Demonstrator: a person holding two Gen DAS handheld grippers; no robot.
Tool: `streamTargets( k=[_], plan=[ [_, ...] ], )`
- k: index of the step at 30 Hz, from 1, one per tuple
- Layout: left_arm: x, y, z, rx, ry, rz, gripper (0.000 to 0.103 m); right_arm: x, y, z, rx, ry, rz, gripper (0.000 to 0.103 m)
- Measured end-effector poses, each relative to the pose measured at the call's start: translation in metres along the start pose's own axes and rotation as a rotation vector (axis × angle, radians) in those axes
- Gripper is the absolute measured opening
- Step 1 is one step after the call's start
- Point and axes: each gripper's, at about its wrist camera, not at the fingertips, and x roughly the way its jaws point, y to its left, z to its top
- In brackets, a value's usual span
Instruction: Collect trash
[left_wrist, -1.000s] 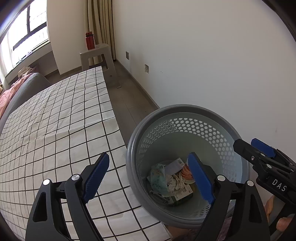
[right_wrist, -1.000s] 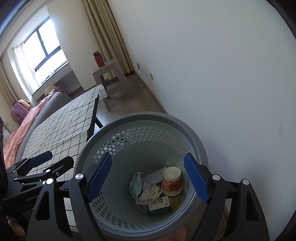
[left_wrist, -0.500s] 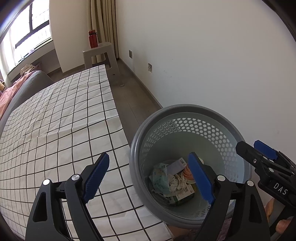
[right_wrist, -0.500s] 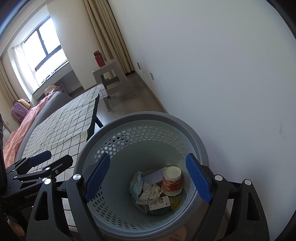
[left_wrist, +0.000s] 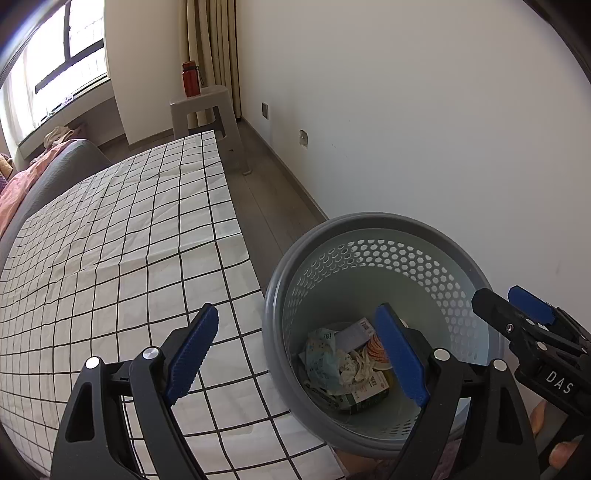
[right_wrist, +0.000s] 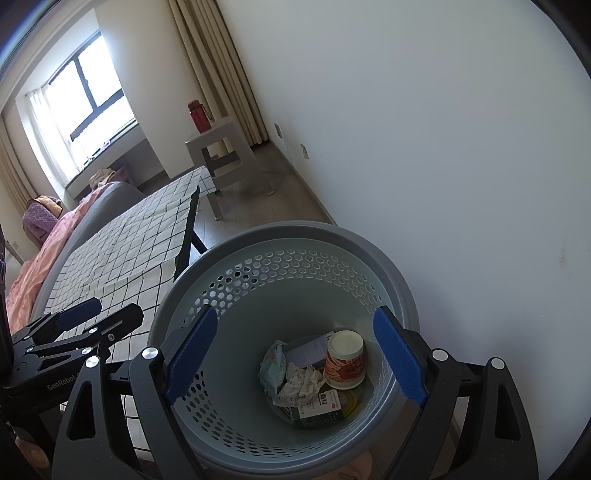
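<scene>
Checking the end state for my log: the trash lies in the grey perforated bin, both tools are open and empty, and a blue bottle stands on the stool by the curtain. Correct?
One detail is off: the bottle on the stool is red, not blue, as the right wrist view shows. The rest holds: trash in the grey perforated bin, left tool and right tool open and empty.

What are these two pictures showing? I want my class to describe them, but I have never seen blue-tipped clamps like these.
No robot here: a person holds a hand-held gripper in each hand, each carrying a wide-angle camera looking along its fingers. One picture comes from the left hand-held gripper, the other from the right hand-held gripper. Both are open and hold nothing. Both look down into a grey perforated bin beside a table with a checked cloth. In the bin lie a cup, crumpled paper, a wrapper and a small green box.
</scene>
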Motion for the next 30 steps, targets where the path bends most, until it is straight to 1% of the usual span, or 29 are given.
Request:
streamTargets(
  k=[18,30],
  plan=[
    [-0.0038,-0.0064,-0.0019,0.036,-0.015,0.01,0.083,-0.0001,0.0004,-0.0007,-0.002,0.0,0.0,0.085],
    [-0.0035,-0.0063,-0.0012,0.033,-0.009,0.012,0.083,0.0003,0.0006,-0.0008,-0.002,0.0,0.0,0.085]
  ],
)
